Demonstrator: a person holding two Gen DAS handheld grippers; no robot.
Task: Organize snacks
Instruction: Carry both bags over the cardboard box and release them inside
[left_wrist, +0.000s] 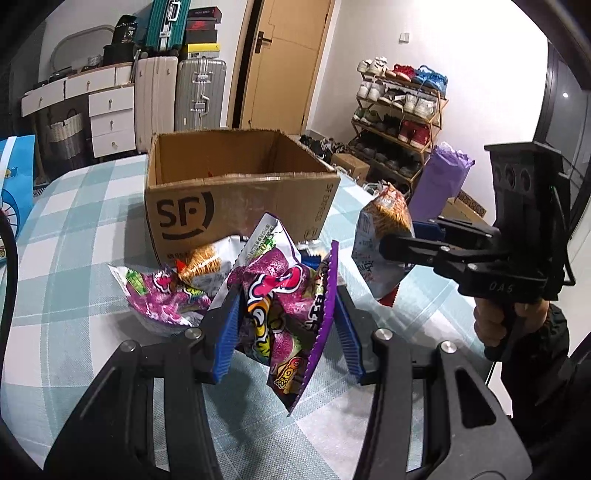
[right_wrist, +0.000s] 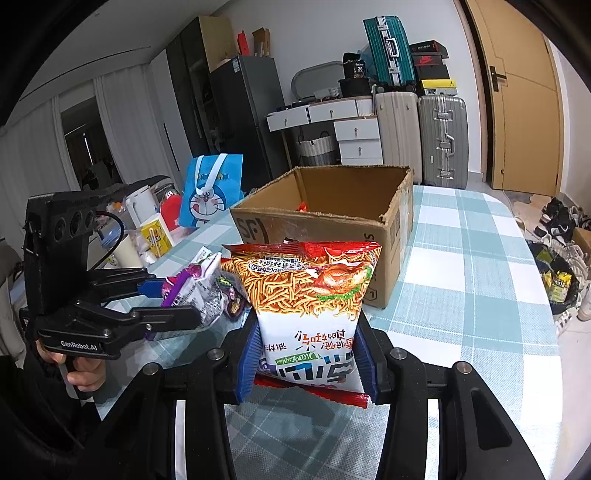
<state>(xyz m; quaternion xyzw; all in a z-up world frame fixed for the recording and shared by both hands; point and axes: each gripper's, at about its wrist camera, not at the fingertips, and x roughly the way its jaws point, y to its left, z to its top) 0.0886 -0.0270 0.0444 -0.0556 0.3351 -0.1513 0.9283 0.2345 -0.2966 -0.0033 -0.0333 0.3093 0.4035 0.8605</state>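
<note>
An open cardboard SF box (left_wrist: 236, 206) stands on the checked tablecloth, also in the right wrist view (right_wrist: 332, 218). My left gripper (left_wrist: 284, 325) is shut on a purple snack bag (left_wrist: 280, 306), held above the table in front of the box. My right gripper (right_wrist: 308, 354) is shut on a white and orange noodle snack bag (right_wrist: 310, 295), held upright right of the box front. That bag also shows in the left wrist view (left_wrist: 380, 240). More snack bags (left_wrist: 170, 291) lie in a pile before the box.
A blue cartoon gift bag (right_wrist: 210, 192), a kettle and cups stand at the table's left end. Suitcases (right_wrist: 439, 140), drawers and a door are behind. A shoe rack (left_wrist: 399, 118) and a purple bag (left_wrist: 439, 181) stand right of the table.
</note>
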